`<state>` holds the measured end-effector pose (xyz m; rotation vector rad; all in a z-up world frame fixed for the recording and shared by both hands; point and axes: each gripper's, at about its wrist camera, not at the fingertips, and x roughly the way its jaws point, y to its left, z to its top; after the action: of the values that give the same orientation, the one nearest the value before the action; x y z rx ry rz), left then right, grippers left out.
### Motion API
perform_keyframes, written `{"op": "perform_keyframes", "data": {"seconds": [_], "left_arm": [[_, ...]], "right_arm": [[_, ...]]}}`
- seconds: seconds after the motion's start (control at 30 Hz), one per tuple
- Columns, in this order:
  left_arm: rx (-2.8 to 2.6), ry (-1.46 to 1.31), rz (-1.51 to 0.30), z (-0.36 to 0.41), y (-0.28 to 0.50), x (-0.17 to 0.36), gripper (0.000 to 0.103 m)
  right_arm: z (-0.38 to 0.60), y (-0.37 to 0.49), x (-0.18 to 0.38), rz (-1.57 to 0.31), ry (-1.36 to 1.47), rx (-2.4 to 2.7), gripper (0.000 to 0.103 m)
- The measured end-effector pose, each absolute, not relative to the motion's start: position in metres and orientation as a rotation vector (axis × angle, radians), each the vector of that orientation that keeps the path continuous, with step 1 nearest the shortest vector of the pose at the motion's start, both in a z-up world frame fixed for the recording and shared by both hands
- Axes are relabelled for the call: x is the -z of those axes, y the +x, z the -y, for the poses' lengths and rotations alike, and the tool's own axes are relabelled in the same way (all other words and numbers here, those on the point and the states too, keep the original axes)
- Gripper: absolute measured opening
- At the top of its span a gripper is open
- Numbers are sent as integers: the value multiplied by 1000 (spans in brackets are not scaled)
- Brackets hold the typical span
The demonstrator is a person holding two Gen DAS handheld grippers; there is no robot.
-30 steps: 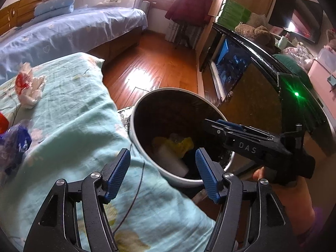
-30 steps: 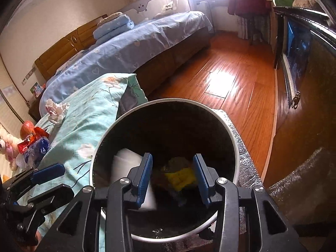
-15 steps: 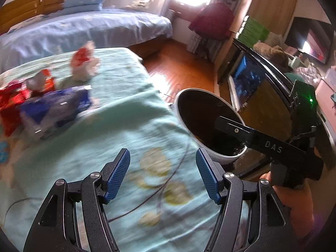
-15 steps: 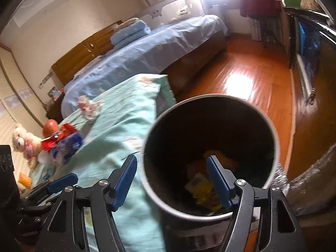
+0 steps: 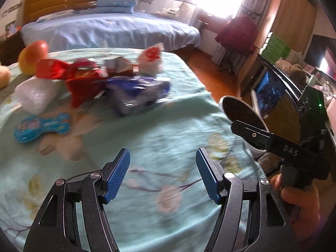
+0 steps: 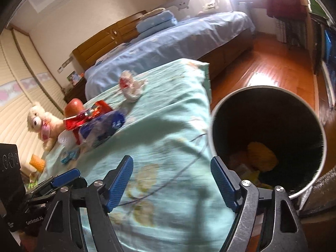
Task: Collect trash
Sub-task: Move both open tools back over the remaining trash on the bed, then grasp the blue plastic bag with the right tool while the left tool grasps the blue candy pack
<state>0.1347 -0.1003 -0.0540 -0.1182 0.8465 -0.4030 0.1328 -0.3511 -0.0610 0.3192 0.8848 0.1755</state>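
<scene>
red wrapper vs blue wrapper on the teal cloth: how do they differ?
Colour: the red wrapper is glossy red; the blue wrapper is blue and white.
Place: in the left wrist view the red wrapper lies further left, nearer the apple; the blue wrapper lies nearer the bin.
Shape: the red one is bunched up; the blue one lies longer and flatter.
Shared: both are crumpled, side by side on the teal cloth, ungripped.

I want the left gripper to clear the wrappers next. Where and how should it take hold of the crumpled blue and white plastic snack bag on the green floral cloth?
Grip the crumpled blue and white plastic snack bag across its raised middle fold, coming down from above on the near side. It lies flat and long on the green floral cloth, with red wrappers crowding its far left. The left gripper is open and empty.
</scene>
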Motion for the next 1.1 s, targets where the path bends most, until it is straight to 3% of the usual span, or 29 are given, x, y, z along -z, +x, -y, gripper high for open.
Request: {"op": "perform_keyframes", "data": {"seconds": [0.33,0.47,1.1], "left_arm": [[303,-143,-831,39,128,55,66],[280,-131,-825,18,128,55,67],[299,19,-895,-51,178,69,80]], "right_arm": [[293,145,62,-909,285,-285,80],[270,149,62,-912,266,-323,86],[203,183,72,-940,232,-366,86]]}}
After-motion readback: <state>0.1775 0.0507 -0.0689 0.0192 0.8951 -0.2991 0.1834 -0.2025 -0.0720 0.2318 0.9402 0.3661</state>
